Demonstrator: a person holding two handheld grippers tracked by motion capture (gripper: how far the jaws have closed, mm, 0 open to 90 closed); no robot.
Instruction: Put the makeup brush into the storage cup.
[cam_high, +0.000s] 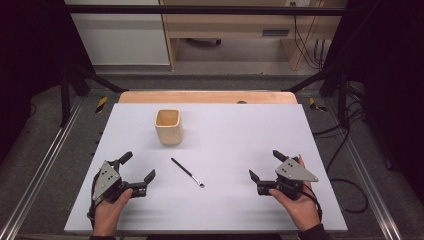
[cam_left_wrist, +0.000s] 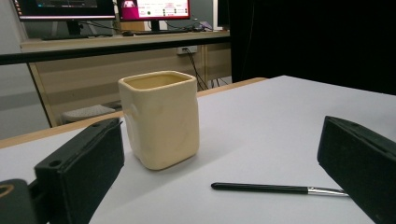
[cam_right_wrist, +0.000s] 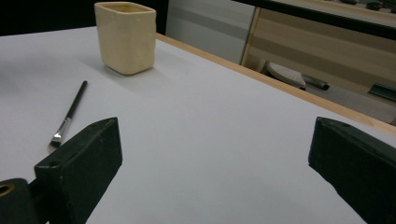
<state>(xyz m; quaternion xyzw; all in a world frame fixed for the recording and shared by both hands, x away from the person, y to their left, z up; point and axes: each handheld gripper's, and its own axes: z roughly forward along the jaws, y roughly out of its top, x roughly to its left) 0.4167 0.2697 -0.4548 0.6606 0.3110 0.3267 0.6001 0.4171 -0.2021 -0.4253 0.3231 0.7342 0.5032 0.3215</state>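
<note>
A pale grey-white worktop (cam_high: 250, 135) with a light wooden strip along its far edge carries two things. A cream-yellow, square-mouthed ceramic cup with rounded corners (cam_high: 168, 127) stands upright, left of the middle and toward the far edge. A thin black-handled paintbrush with a silver metal ferrule (cam_high: 187, 172) lies flat toward the near edge, a little left of the middle, its handle end pointing toward the cup and its bristle end toward the near right corner. Cup and brush are apart, with bare worktop between them, and nothing stands between the brush and either hand.

Beyond the far edge are light wooden furniture, black frame bars and trailing cables on the floor. In the left gripper view, lit monitors (cam_left_wrist: 154, 8) sit on a far desk; their writing is too small to read.

The left tongs (cam_high: 138, 172) rest near the near left corner, held in the person's left hand (cam_high: 111, 207), the jaws spread wide and holding nothing. The brush lies just to their right, and the cup sits farther off toward the far edge. The right tongs (cam_high: 266, 165) rest toward the near right corner in the right hand (cam_high: 296, 205), likewise wide apart and holding nothing. The brush is well apart to their left, its bristle end the nearer one.
</note>
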